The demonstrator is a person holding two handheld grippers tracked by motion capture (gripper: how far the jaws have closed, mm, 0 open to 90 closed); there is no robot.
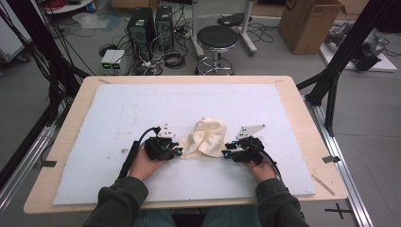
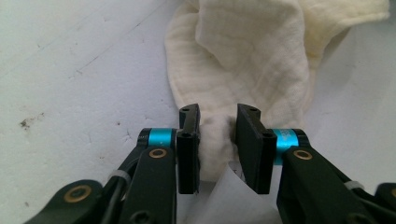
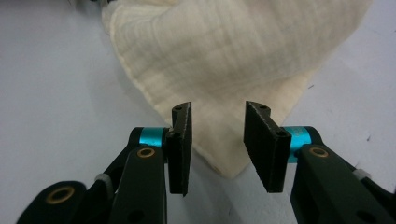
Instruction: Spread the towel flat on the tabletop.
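On the white mat (image 1: 142,109) covering the wooden table (image 1: 307,123), a crumpled cream cloth (image 1: 208,137) lies near the person's edge, bunched up between the two hands. At its left end the left gripper (image 2: 218,135) has a gathered fold of the fabric between its jaws, which stand narrow and press on it from both sides. At the cloth's right end the right gripper (image 3: 217,140) straddles a pointed corner lying flat on the mat, its jaws partly apart, with gaps showing between the pads and the fabric.
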